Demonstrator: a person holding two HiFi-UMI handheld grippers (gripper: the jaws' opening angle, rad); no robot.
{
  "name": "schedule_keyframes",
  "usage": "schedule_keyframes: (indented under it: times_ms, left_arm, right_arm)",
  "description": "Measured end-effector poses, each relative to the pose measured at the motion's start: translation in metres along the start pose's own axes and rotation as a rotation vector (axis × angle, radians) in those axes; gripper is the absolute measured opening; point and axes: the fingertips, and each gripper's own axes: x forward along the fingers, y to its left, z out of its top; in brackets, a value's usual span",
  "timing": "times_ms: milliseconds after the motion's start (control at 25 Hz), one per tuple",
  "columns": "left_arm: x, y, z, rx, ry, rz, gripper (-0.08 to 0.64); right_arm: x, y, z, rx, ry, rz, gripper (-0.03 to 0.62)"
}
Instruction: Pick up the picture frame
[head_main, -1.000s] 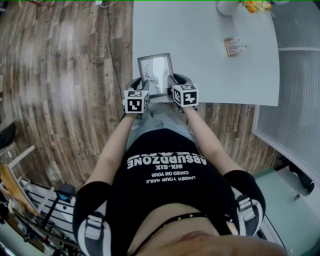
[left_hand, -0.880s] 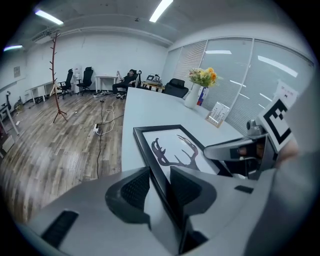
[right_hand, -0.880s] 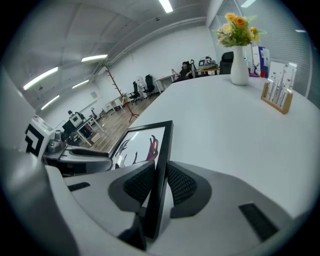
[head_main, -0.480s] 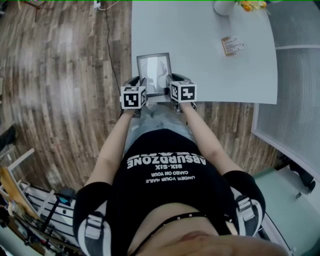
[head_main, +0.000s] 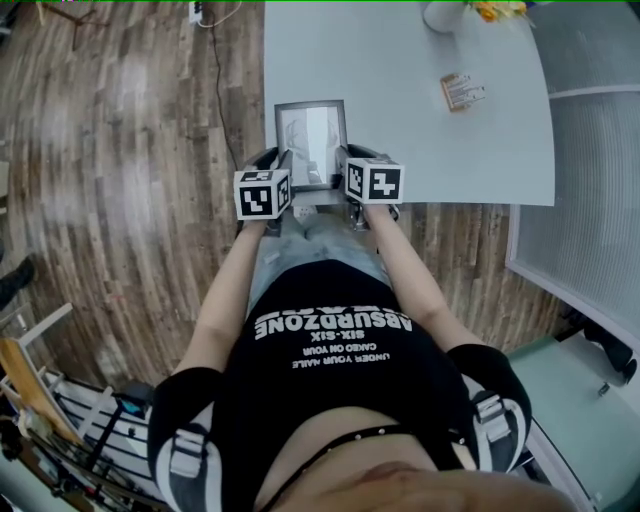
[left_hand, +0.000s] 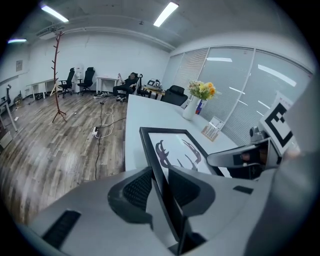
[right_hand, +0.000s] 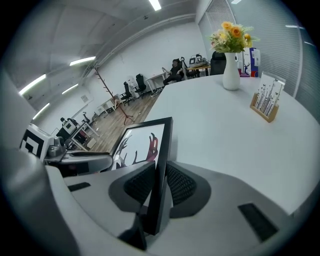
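Observation:
A black picture frame (head_main: 311, 135) with an antler drawing is held over the near edge of the white table (head_main: 430, 110). My left gripper (head_main: 283, 168) grips its left edge and my right gripper (head_main: 343, 166) its right edge. In the left gripper view the frame's edge (left_hand: 161, 165) stands between the jaws of the left gripper (left_hand: 160, 184), which are closing, their pads against it. In the right gripper view the jaws of the right gripper (right_hand: 161, 182) clamp the frame's other edge (right_hand: 164, 150).
A white vase of flowers (right_hand: 231, 70) and a small wooden card stand (right_hand: 265, 105) sit further back on the table. A cable (head_main: 222, 90) runs over the wooden floor at the left. Desks, chairs and a coat stand (left_hand: 58, 75) fill the far room.
Both grippers have risen together with the frame, which now sits higher and slightly larger in the head view.

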Motion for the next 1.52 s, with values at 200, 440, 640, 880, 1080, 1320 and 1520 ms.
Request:
schedule_keyframes:
  times_ms: [200, 440, 640, 880, 1080, 1320, 1520]
  left_arm:
    - [-0.023, -0.007, 0.026, 0.039, -0.069, -0.003, 0.114]
    - [-0.067, -0.023, 0.061, 0.060, -0.166, -0.029, 0.114]
    - [-0.112, -0.049, 0.081, 0.099, -0.266, -0.036, 0.107]
    - [-0.161, -0.067, 0.104, 0.136, -0.370, -0.051, 0.100]
    - [-0.178, -0.071, 0.110, 0.147, -0.411, -0.066, 0.100]
    - [-0.184, -0.073, 0.113, 0.145, -0.433, -0.079, 0.100]
    - [-0.184, -0.073, 0.112, 0.140, -0.434, -0.078, 0.100]
  right_arm:
    - [-0.026, 0.013, 0.021, 0.006, -0.070, 0.015, 0.086]
    - [-0.069, 0.031, 0.049, 0.001, -0.179, 0.063, 0.086]
    - [-0.112, 0.042, 0.057, 0.001, -0.265, 0.092, 0.084]
    - [-0.158, 0.062, 0.069, -0.008, -0.370, 0.105, 0.084]
    - [-0.177, 0.072, 0.076, -0.023, -0.424, 0.106, 0.084]
    - [-0.185, 0.075, 0.079, -0.037, -0.447, 0.104, 0.084]
    - [-0.186, 0.076, 0.079, -0.048, -0.449, 0.104, 0.084]
